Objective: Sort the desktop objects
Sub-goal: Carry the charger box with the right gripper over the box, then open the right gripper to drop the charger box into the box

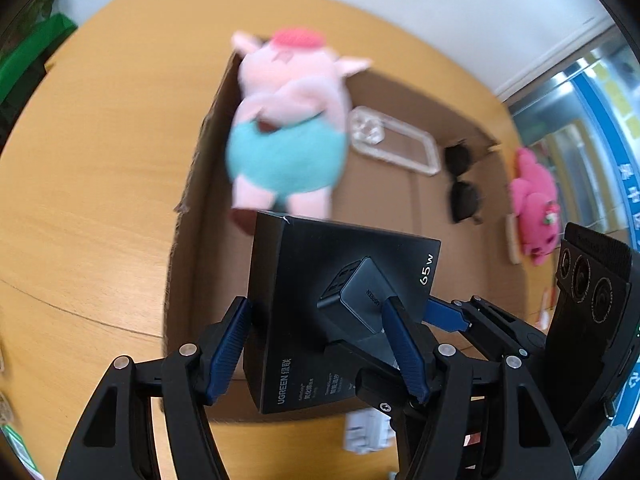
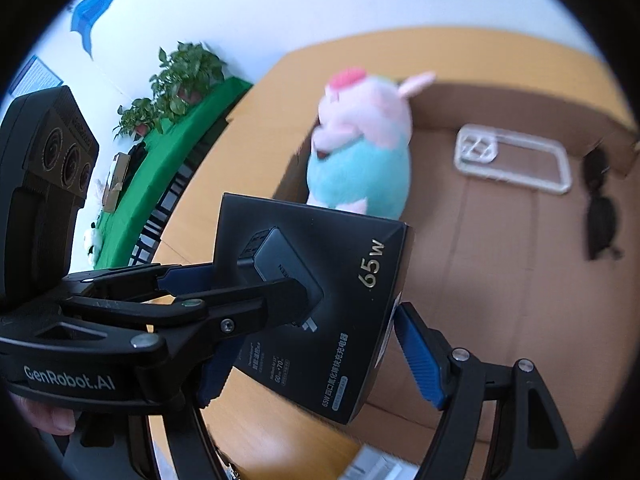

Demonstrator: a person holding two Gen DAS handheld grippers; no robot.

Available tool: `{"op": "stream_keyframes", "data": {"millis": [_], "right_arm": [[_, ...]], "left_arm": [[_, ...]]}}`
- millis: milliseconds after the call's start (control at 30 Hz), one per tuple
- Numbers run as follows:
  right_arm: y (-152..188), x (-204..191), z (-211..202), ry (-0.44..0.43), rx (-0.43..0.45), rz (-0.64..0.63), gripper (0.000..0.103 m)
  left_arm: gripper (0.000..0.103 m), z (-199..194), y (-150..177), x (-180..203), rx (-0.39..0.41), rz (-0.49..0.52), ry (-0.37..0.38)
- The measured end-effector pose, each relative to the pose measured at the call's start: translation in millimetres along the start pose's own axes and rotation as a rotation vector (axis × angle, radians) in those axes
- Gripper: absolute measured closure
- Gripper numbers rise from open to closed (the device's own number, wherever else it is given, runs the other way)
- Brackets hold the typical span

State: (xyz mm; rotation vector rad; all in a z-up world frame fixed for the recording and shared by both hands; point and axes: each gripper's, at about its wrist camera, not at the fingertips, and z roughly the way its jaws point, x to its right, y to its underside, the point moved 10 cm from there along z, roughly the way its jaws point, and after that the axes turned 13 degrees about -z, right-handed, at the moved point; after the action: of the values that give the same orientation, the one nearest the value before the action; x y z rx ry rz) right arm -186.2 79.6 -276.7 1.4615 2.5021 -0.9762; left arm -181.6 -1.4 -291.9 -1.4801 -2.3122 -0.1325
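- Charger box (image 1: 320,300): black, glossy, flat carton, printed picture of a grey multi-port plug, "65W" and "UGREEN" in pale lettering, small Chinese text near the lower edge.
- Box is held tilted in the air above the near end of the open cardboard tray (image 1: 404,208) on the wooden table (image 1: 100,200).
- Left gripper (image 1: 320,344): blue pads clamped on the two sides of the box, grasping it.
- Right gripper (image 2: 316,356): also clamped on the box from the other side; its right blue pad presses the box edge, its left finger is mostly hidden behind the left gripper's black arm.
- Inside tray: pink plush pig (image 1: 288,120) with teal shorts, clear phone case (image 1: 394,140), black sunglasses (image 1: 462,178), all motion-blurred.
- Magenta plush (image 1: 534,208) lies on the table just outside the tray's right wall, details blurred.
- Box hides the pig's feet and the tray's near floor.
- White object (image 1: 366,430) below the box, cut off, can't tell what.
- Fingertip of a hand (image 2: 50,416) shows under the left gripper's body.
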Motion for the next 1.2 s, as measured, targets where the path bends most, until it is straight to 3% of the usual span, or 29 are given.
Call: {"op": "stream_keyframes", "data": {"millis": [167,300,400,600,667,733,833,867,1000,1200], "right_arm": [[11.7,8.1,53.4,-0.019,-0.102,0.047,0.028],[22.6,12.8,82.3,-0.062,-0.156,0.118,0.028],[23.8,11.5,91.1,-0.080,-0.162,0.139,0.027],[35.5,11.2,87.1,-0.129,-0.204,0.176,0.025],[35.3,12.5,69.4,-0.122,-0.182,0.179,0.025],[32.7,17.0,37.7,-0.081,-0.145,0.176,0.025],[24.4,36.1,-37.8,0.088,-0.062,0.139,0.024],[23.0,42.9,-57.8,0.136,-0.042,0.138,0.023],[24.3,71.5,-122.6,0.256,0.035,0.177,0.023],[23.6,79.5,-176.7,0.322,0.100,0.176,0.023]], "left_arm": [[0.032,38.3,2.7,-27.5,-0.081,-0.011,-0.071],[0.033,44.5,2.7,-35.2,-0.076,0.012,-0.152],[0.033,47.3,3.8,-38.1,-0.090,0.026,-0.209],[0.025,39.7,4.1,-45.7,-0.099,0.034,-0.249],[0.025,23.6,2.0,-44.0,-0.074,0.000,-0.211],[0.025,-8.5,-3.2,-41.8,0.018,0.013,-0.239],[0.018,-61.7,-3.2,-23.3,0.150,0.065,-0.201],[0.012,-78.6,-1.3,-16.0,0.192,0.080,-0.190],[0.002,-131.4,10.0,19.4,0.341,0.151,-0.163],[0.002,-150.0,17.5,65.9,0.372,0.159,-0.104]]}}
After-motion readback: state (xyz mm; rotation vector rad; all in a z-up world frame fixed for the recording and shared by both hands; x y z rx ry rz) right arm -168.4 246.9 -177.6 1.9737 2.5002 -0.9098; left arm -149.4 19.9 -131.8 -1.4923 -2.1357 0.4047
